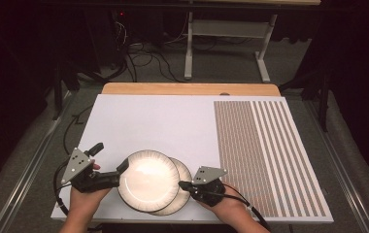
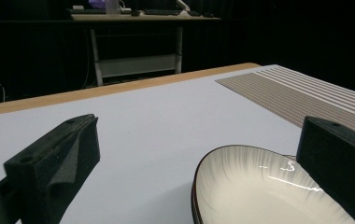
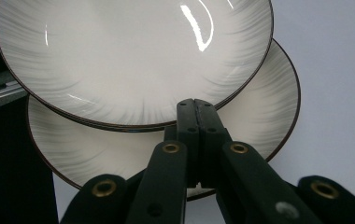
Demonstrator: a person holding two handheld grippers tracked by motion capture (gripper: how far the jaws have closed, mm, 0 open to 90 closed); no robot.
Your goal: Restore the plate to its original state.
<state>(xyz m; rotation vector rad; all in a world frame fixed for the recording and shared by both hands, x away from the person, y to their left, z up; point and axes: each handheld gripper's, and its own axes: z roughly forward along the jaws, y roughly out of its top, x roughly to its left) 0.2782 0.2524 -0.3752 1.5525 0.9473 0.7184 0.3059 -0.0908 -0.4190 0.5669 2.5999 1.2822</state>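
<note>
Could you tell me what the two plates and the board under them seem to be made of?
Upper plate and lower plate: probably glazed ceramic, given sharp glossy highlights, brushed grey streaks and a dark rim line. Board: matte white, without glare; possibly coated sheet or foam board, hard to tell.

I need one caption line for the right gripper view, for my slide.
Closed right tongs reach over the lower plate toward the upper plate lying on it.
</note>
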